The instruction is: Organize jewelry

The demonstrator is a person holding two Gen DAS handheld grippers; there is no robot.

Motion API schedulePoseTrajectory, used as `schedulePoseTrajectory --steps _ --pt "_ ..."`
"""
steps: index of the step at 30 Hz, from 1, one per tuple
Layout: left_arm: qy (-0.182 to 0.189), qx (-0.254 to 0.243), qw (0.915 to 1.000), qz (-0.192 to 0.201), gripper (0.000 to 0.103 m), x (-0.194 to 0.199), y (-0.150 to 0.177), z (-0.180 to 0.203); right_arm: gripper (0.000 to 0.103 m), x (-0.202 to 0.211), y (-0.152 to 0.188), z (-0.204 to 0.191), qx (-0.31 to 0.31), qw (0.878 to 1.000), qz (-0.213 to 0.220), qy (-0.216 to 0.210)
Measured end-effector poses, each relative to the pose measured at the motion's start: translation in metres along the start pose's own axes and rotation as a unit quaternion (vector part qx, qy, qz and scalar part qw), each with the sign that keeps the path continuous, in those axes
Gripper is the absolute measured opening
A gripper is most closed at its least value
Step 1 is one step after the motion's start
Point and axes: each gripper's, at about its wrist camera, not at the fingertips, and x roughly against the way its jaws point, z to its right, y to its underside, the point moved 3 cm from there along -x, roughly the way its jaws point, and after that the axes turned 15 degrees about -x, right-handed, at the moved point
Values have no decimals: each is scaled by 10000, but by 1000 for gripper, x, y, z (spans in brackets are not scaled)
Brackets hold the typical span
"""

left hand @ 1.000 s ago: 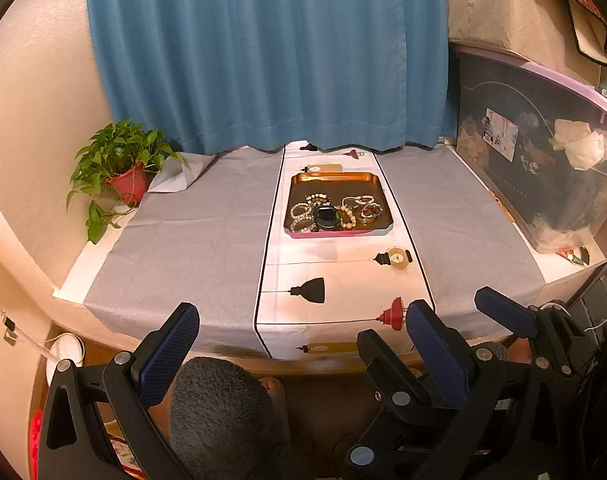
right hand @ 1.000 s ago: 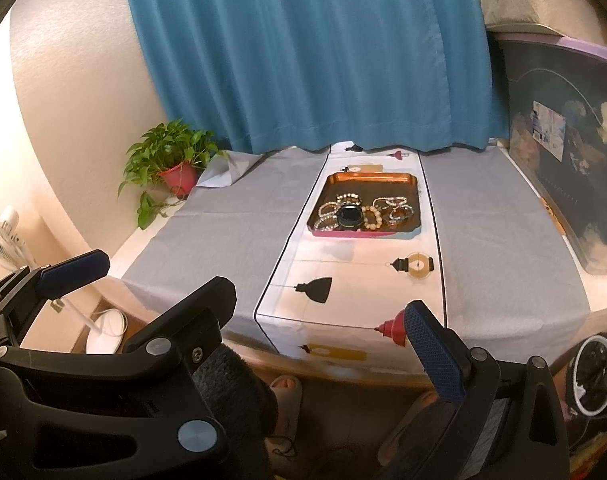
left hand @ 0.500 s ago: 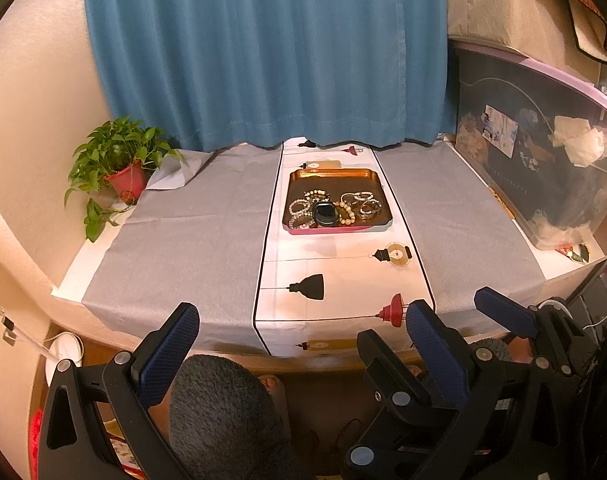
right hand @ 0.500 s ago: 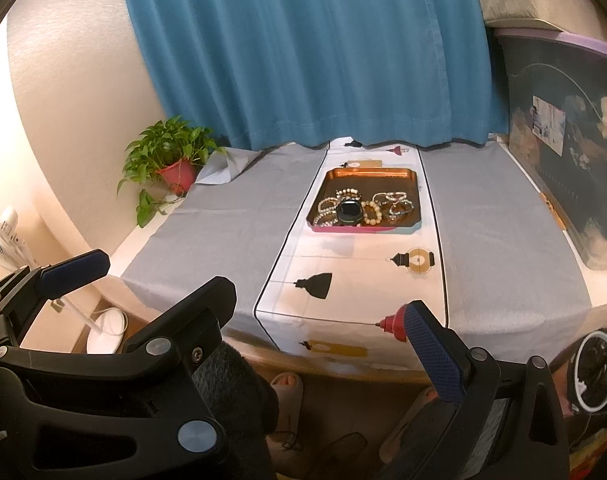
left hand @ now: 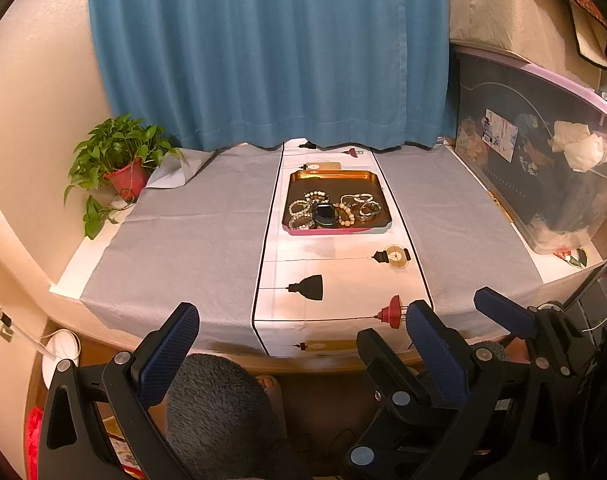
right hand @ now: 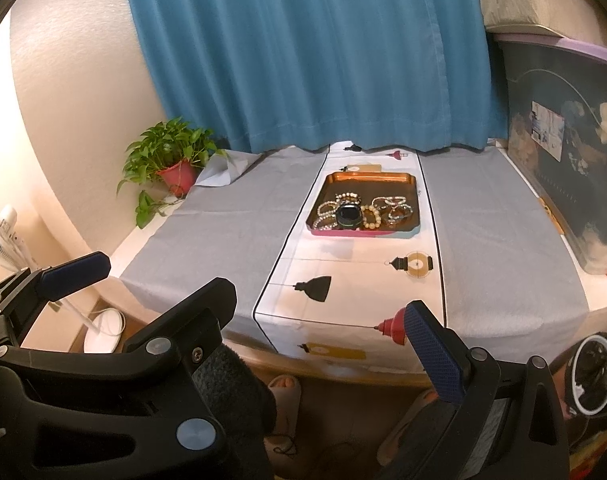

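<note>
A copper-coloured tray [left hand: 335, 176] [right hand: 367, 178] sits on the white runner at the far middle of the table. It holds several bead bracelets [left hand: 299, 210] [right hand: 329, 210] and a round black case [left hand: 325, 216] [right hand: 348, 216]. My left gripper [left hand: 299, 340] is open and empty, below the table's near edge, far from the tray. My right gripper [right hand: 323, 316] is also open and empty, at the near edge. The right gripper shows in the left wrist view [left hand: 499, 312]; the left gripper's finger [right hand: 73, 274] shows in the right wrist view.
A grey cloth [left hand: 175, 240] covers the table beside the white runner [left hand: 335, 280]. A potted plant [left hand: 119, 164] stands at the far left. A large storage bin [left hand: 543, 160] stands along the right. A blue curtain [left hand: 263, 60] hangs behind. A white fan base [right hand: 103, 330] is on the floor.
Both grippers have drifted slightly back and up; the table and tray sit a little lower and farther in the views. Both stay open and empty.
</note>
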Motion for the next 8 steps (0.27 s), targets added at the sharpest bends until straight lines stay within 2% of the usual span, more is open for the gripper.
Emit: schedulePoseTrajectory --steps 8 --pt "-23 -19 10000 -66 103 -9 -3 -4 98 -3 0 -2 -6 10000 -39 -7"
